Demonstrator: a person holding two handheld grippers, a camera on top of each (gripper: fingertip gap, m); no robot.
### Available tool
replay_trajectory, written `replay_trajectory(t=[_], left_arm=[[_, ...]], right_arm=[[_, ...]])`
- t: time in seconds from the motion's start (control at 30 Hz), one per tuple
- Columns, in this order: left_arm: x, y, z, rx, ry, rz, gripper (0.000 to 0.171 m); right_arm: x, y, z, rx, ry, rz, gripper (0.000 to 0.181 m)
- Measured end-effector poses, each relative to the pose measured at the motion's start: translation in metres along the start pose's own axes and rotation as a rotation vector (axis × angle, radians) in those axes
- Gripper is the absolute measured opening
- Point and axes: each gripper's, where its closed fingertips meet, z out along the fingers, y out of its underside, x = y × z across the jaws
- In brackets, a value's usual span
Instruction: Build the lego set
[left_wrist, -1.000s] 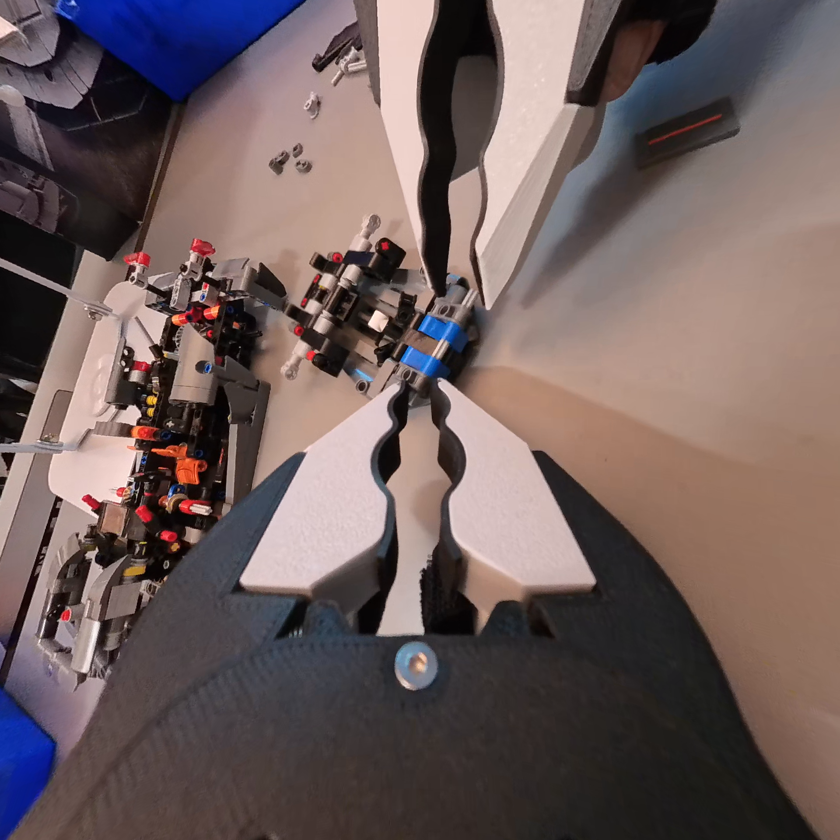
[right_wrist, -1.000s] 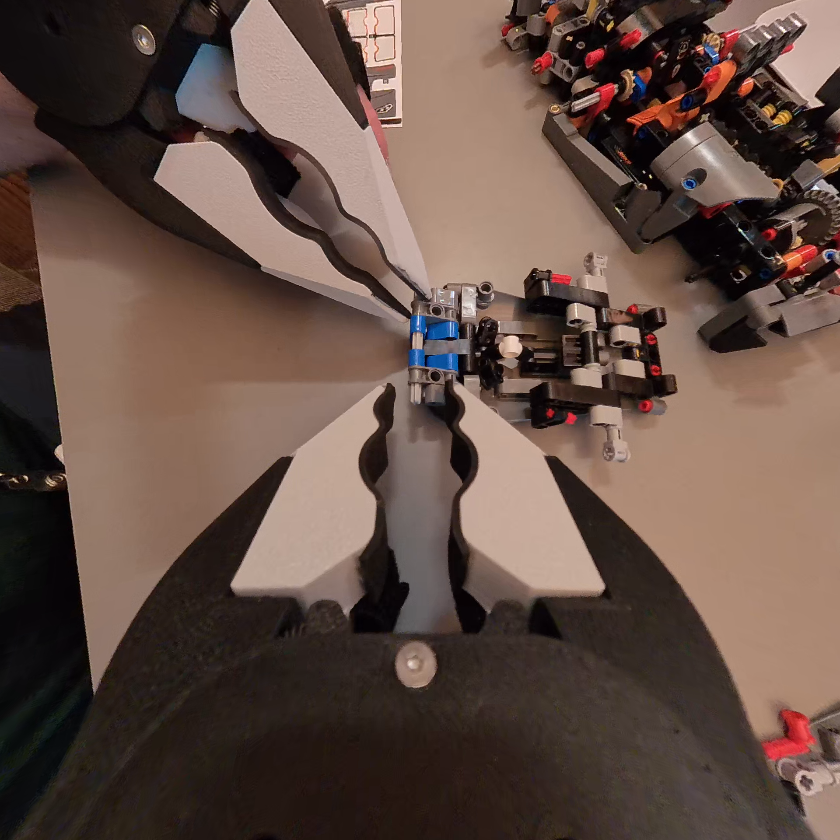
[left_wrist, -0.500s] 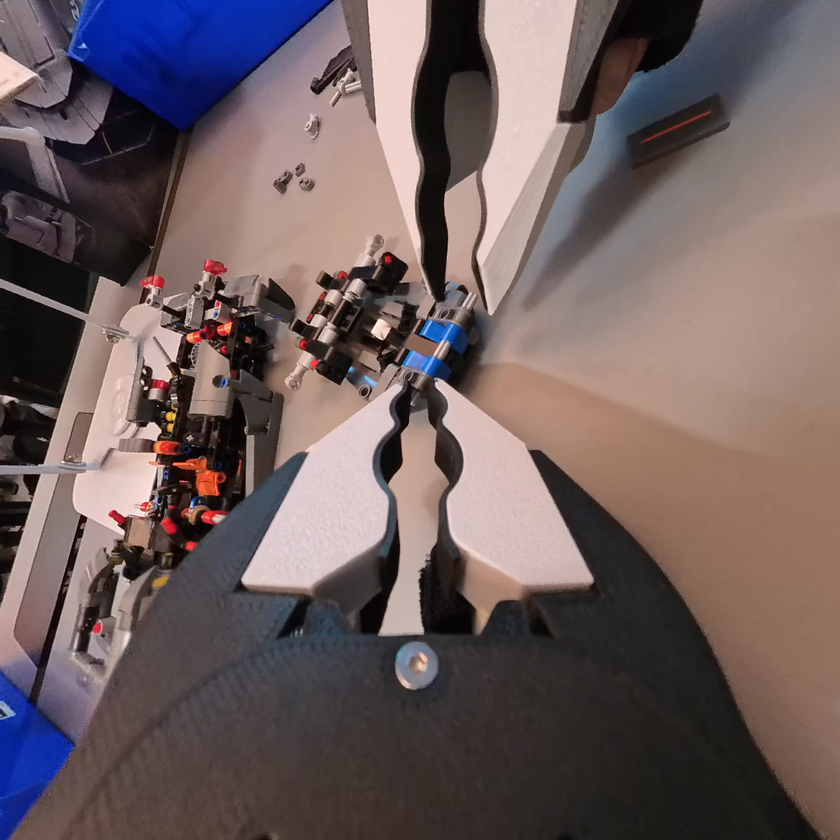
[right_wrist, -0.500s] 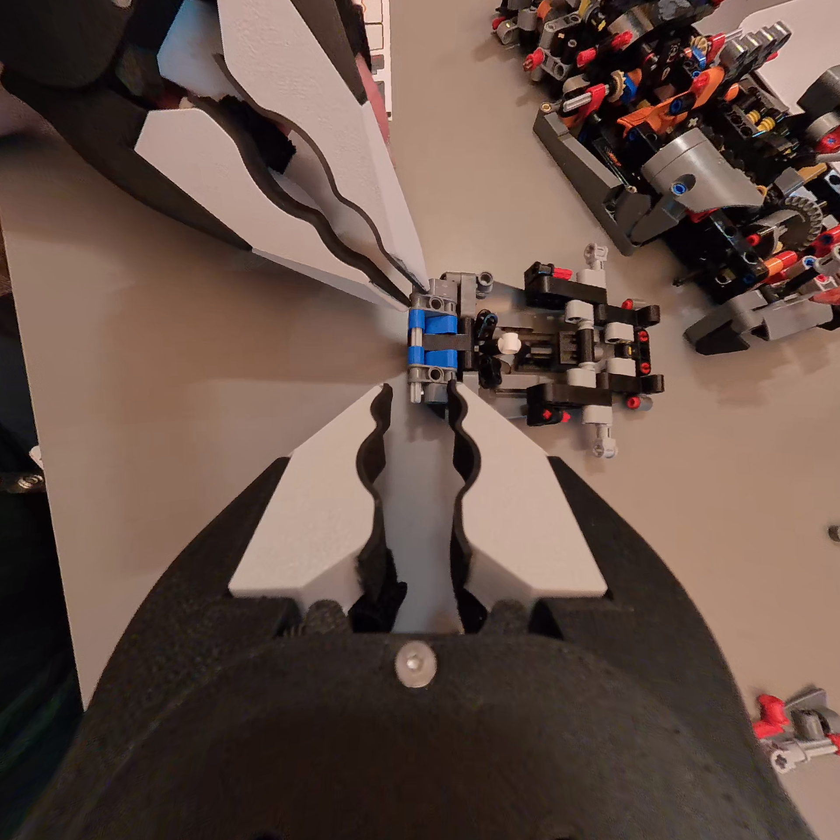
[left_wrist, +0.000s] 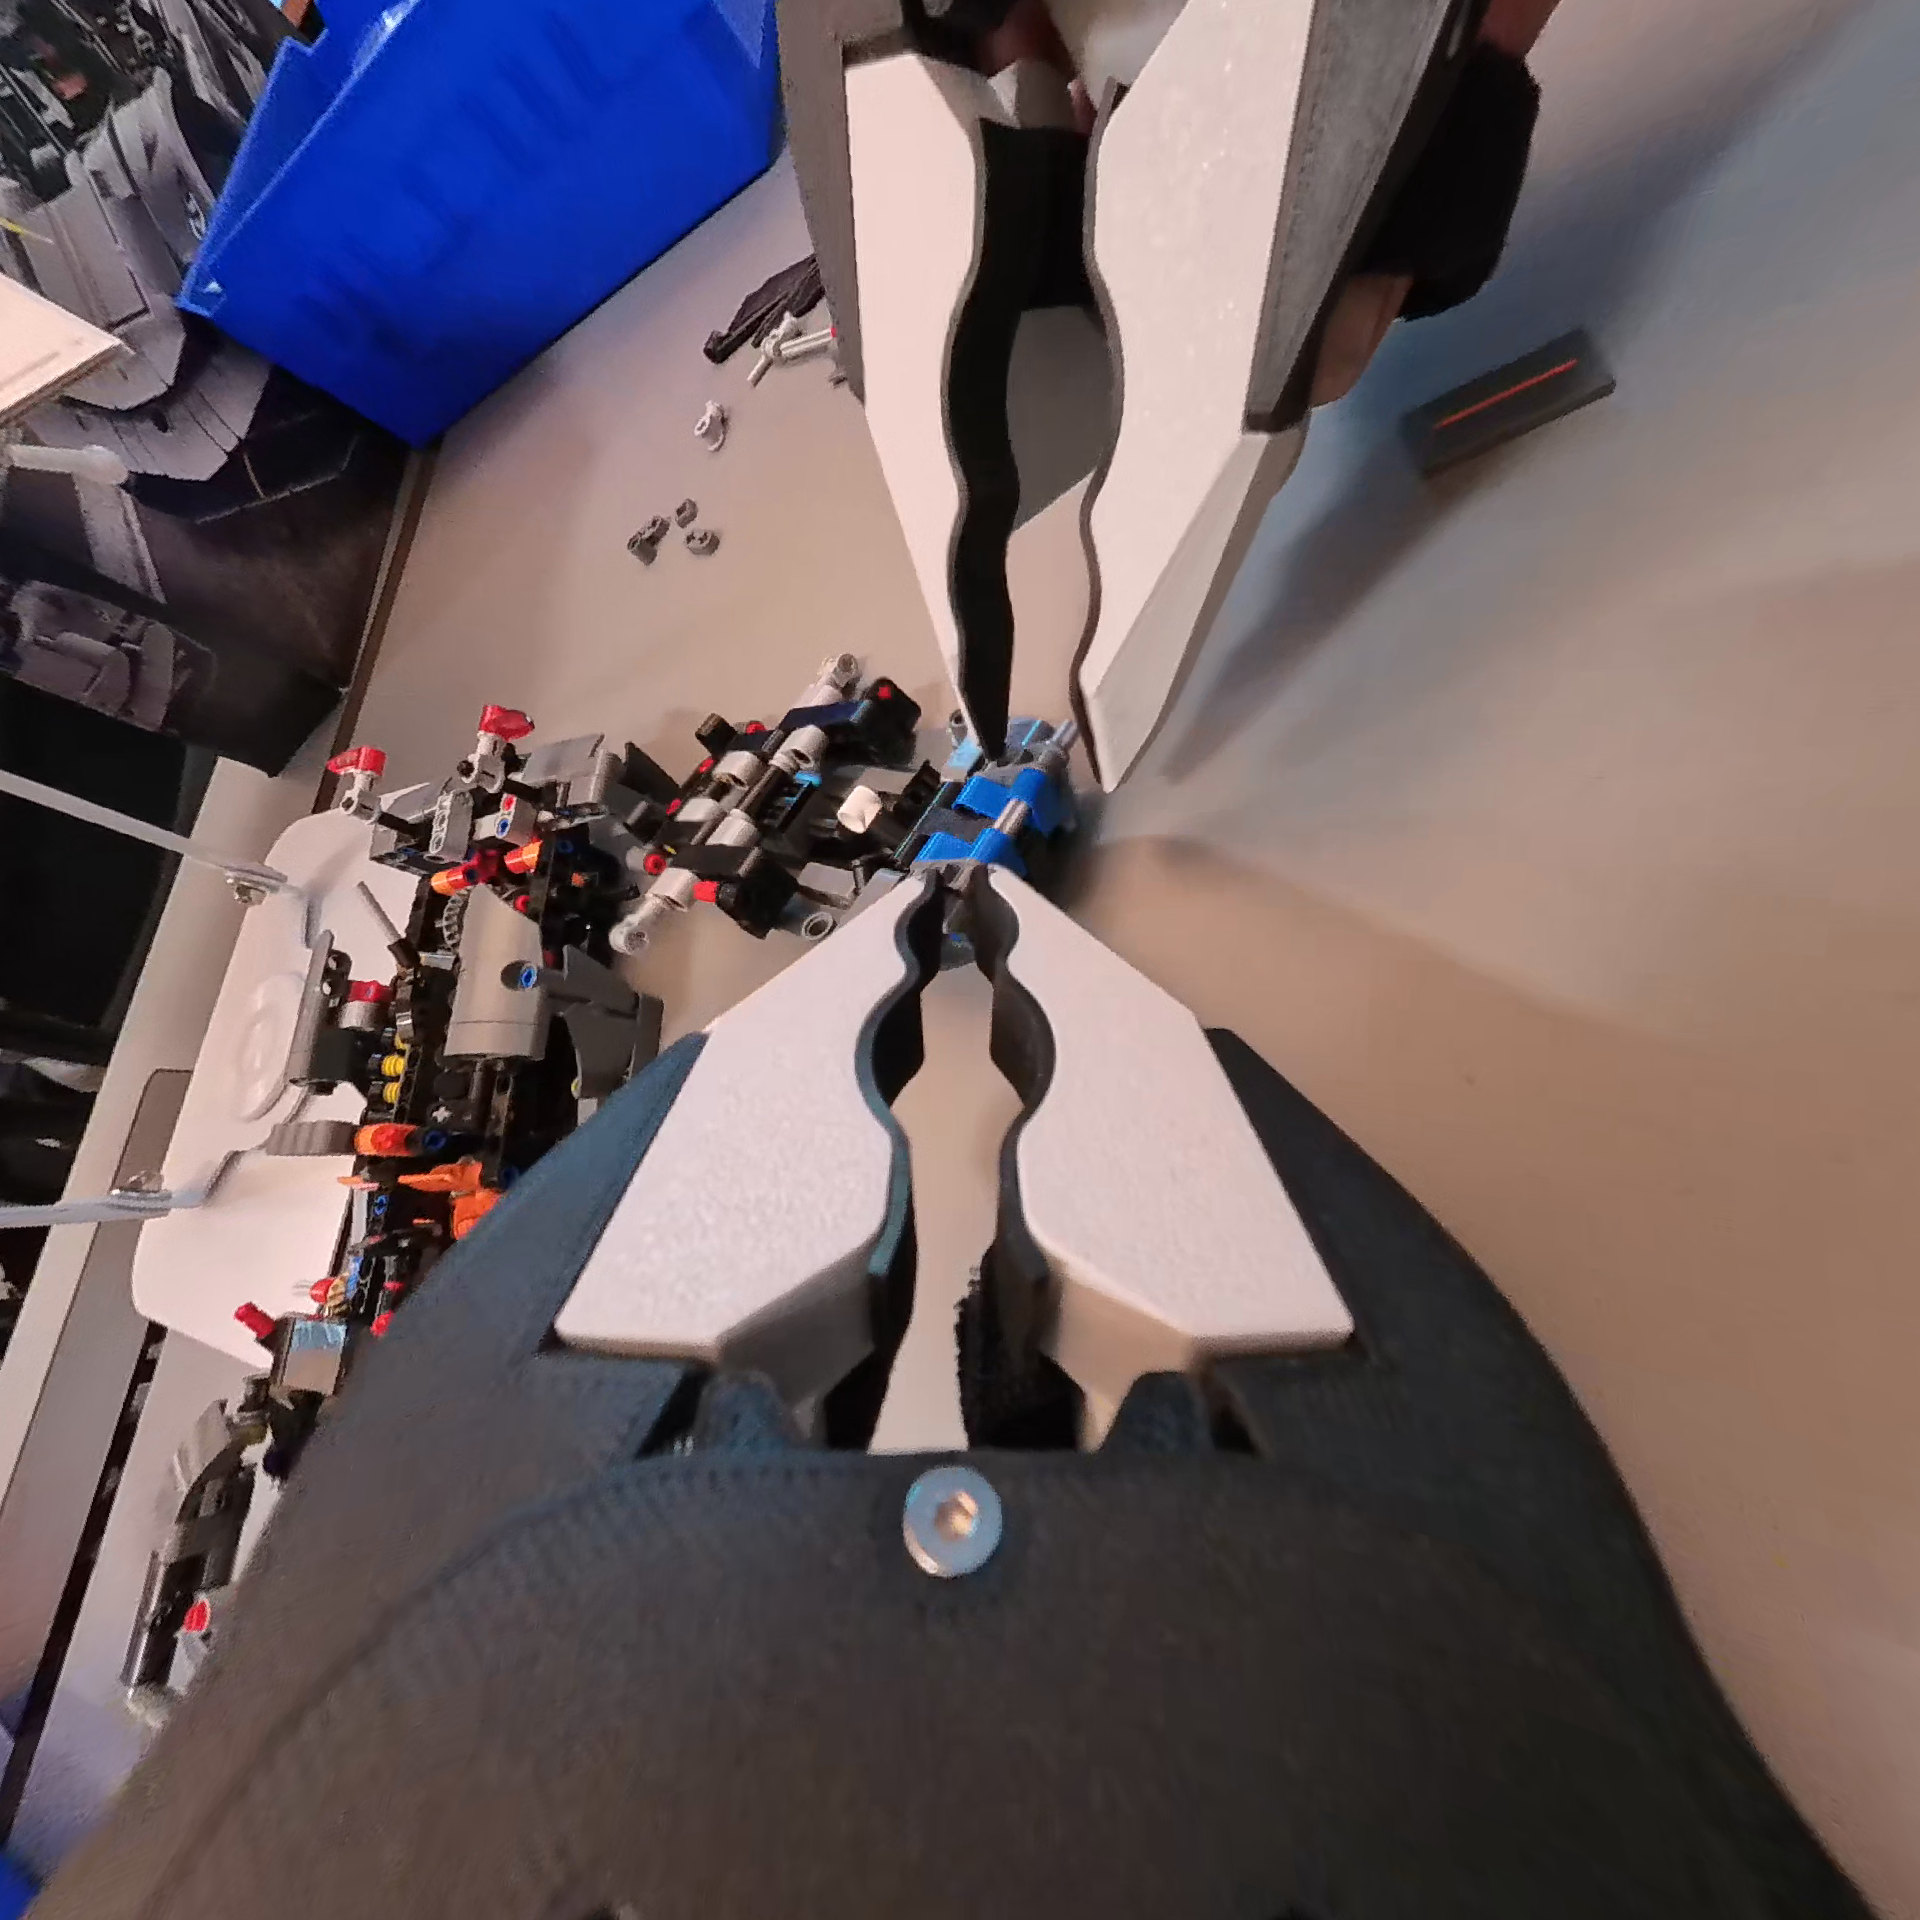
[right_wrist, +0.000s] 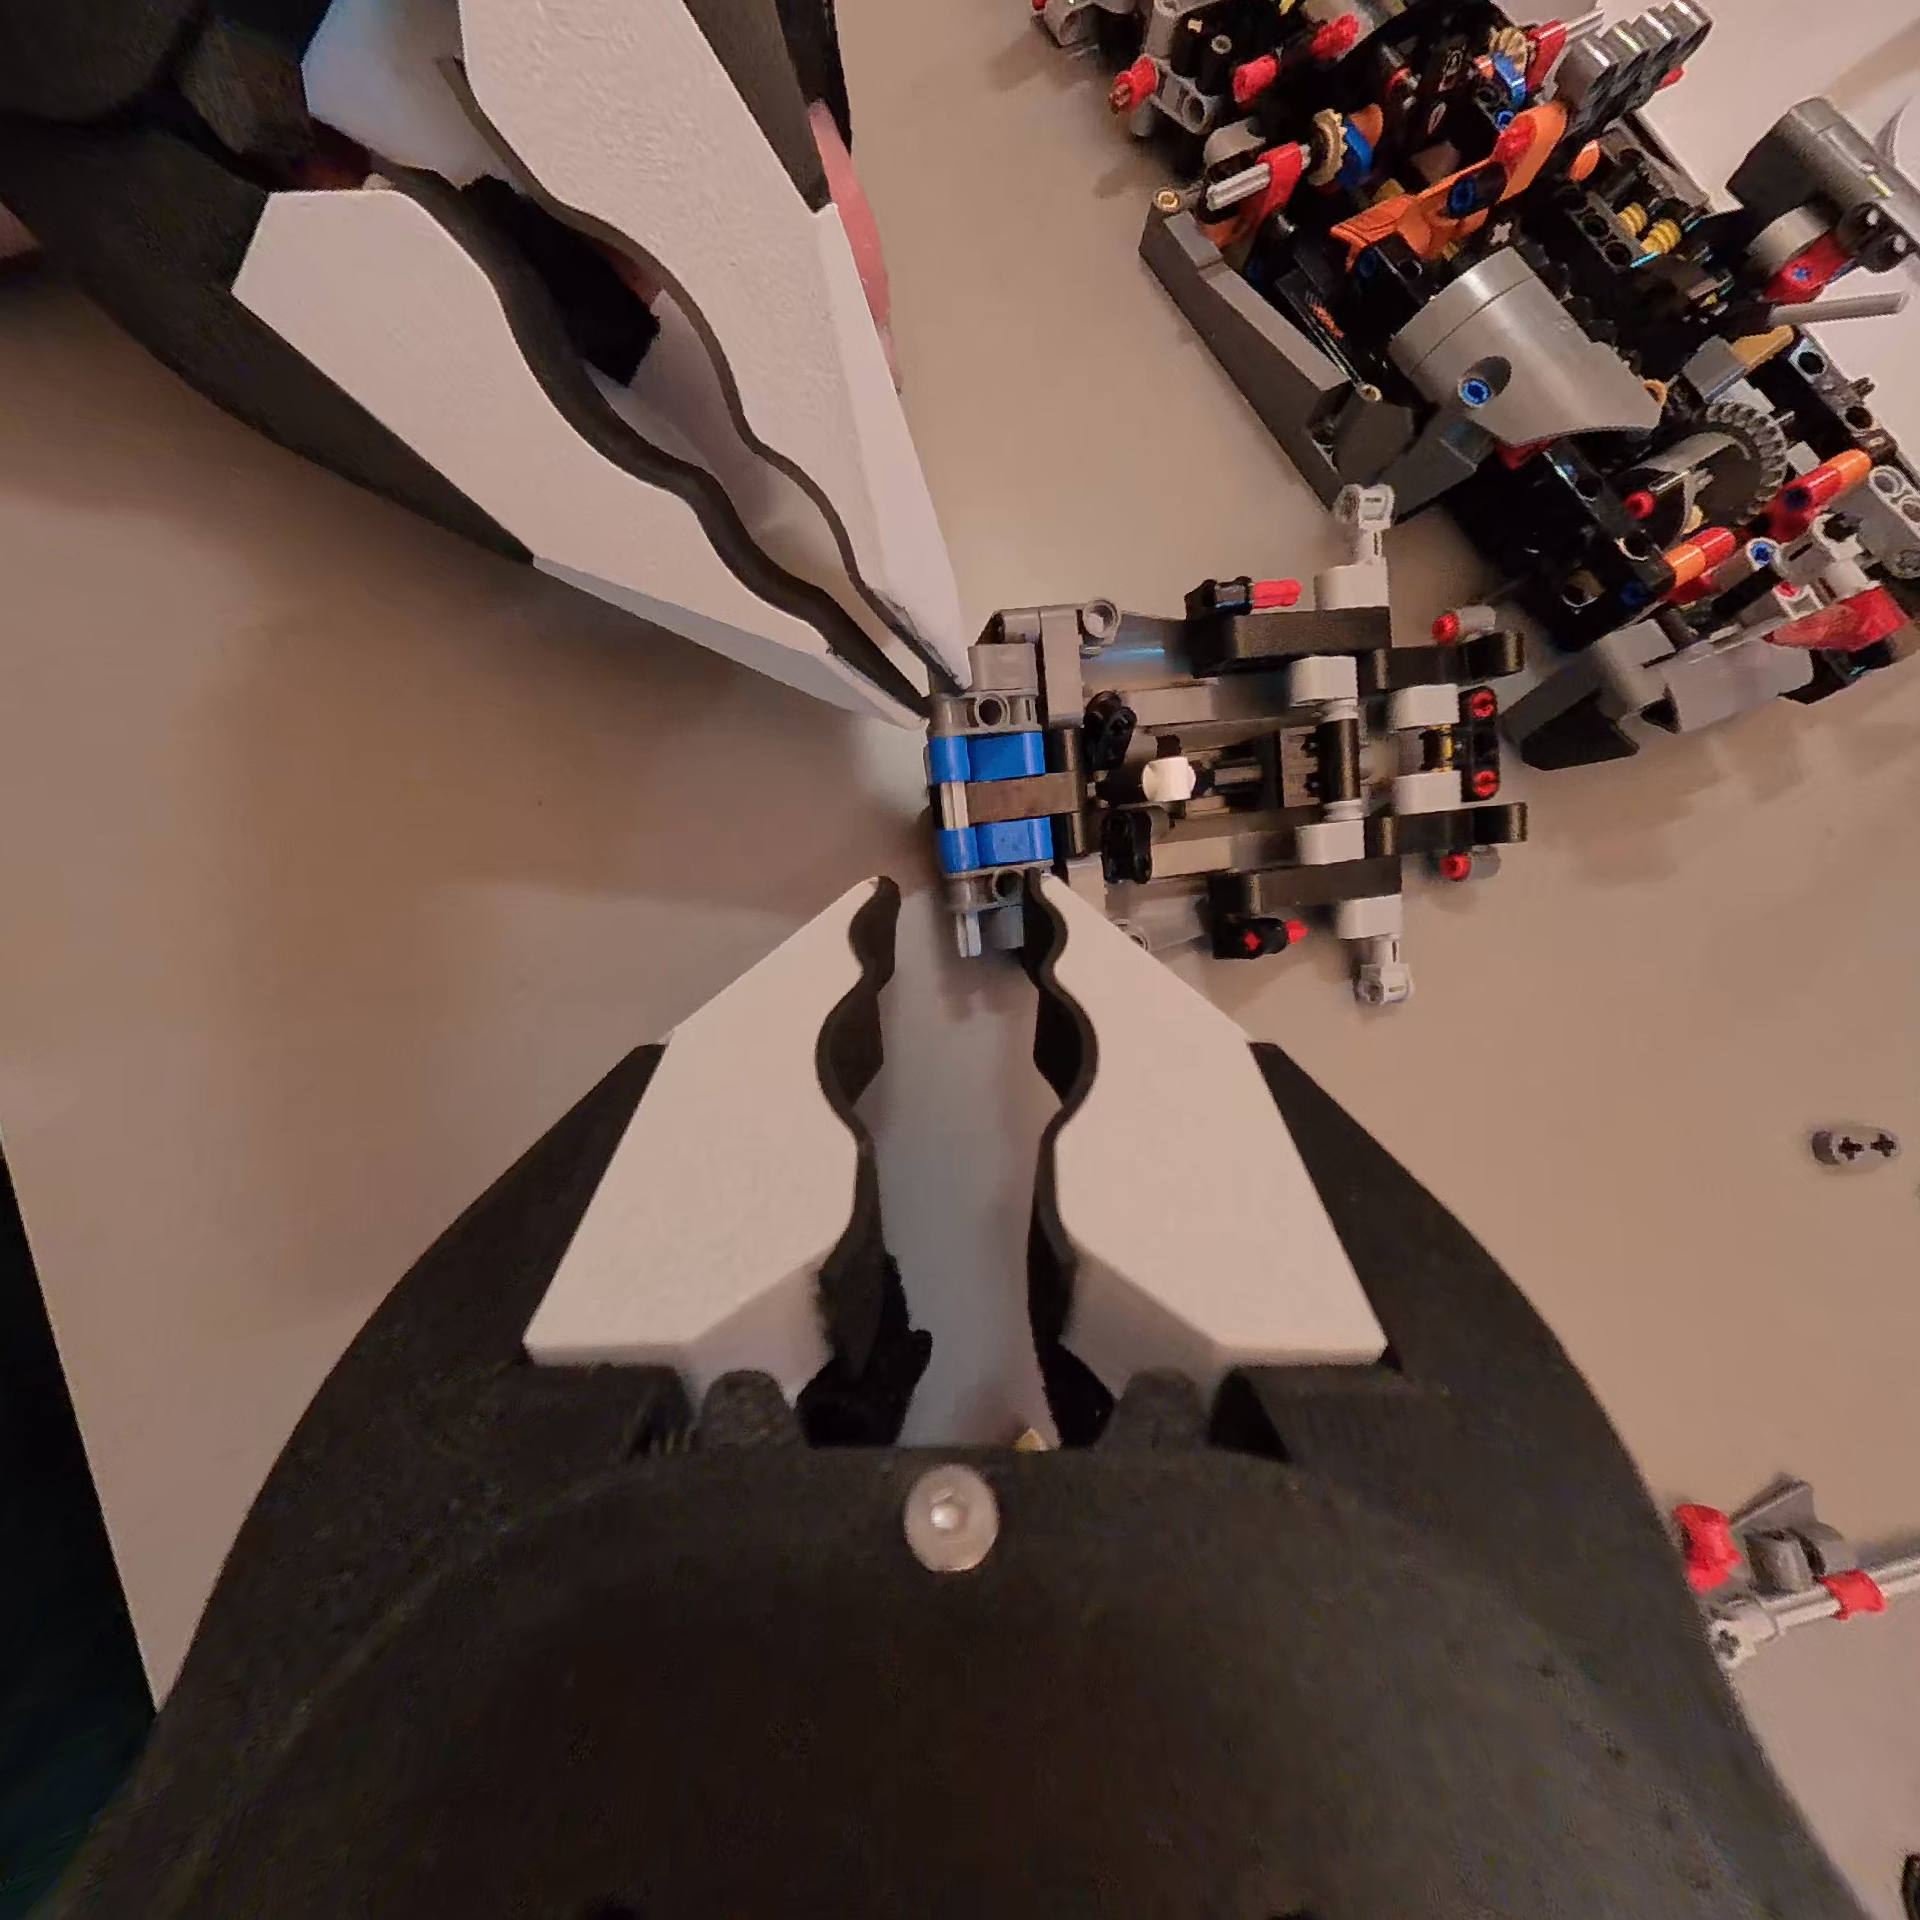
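With both tools converging on its blue-and-grey end, the small black, grey and blue Lego sub-assembly (right_wrist: 1226, 774) lies flat on the beige table (right_wrist: 416, 831), just beside the large black, grey and orange Lego chassis (right_wrist: 1558, 312). Left gripper (left_wrist: 951, 883) is clenched on the grey end piece at one side of the blue section; right gripper (right_wrist: 961, 894) sits parted at the opposite grey end, one fingertip (right_wrist: 1039, 899) touching it, other fingertip clear. Blue plastic bin (left_wrist: 499, 197) well apart at table edge.
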Motion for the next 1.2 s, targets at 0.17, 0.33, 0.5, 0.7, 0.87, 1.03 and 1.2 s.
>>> replay_trajectory(t=[0.17, 0.33, 0.5, 0.7, 0.87, 1.03, 1.2], left_arm=[[0.0020, -0.0007, 0.0001, 0.012, 0.012, -0.009, 0.003], [0.0010, 0.0017, -0.0006, 0.007, 0.010, -0.015, 0.002], [0.0006, 0.0009, 0.0004, 0.011, 0.011, -0.021, 0.002], [0.0000, -0.0011, 0.0035, 0.019, 0.015, -0.025, 0.001], [-0.0008, -0.0025, 0.0046, 0.031, 0.016, -0.034, 0.000], [-0.0018, -0.0023, 0.0056, 0.032, 0.013, -0.038, 0.000], [-0.0003, -0.0027, 0.0069, 0.036, 0.021, -0.041, 0.000]], right_arm=[[-0.0008, -0.0019, 0.0020, 0.001, -0.001, 0.006, 0.021], [0.0000, -0.0030, 0.0031, 0.003, -0.004, 0.005, 0.018], [0.0022, -0.0015, 0.0023, 0.006, 0.007, -0.005, 0.013], [0.0032, 0.0009, -0.0001, 0.015, 0.011, -0.011, 0.012], [0.0041, 0.0016, -0.0010, 0.022, 0.015, -0.013, 0.012], [0.0048, 0.0014, -0.0009, 0.024, 0.017, -0.016, 0.011], [0.0028, -0.0011, 0.0006, 0.042, 0.006, -0.003, 0.011]])
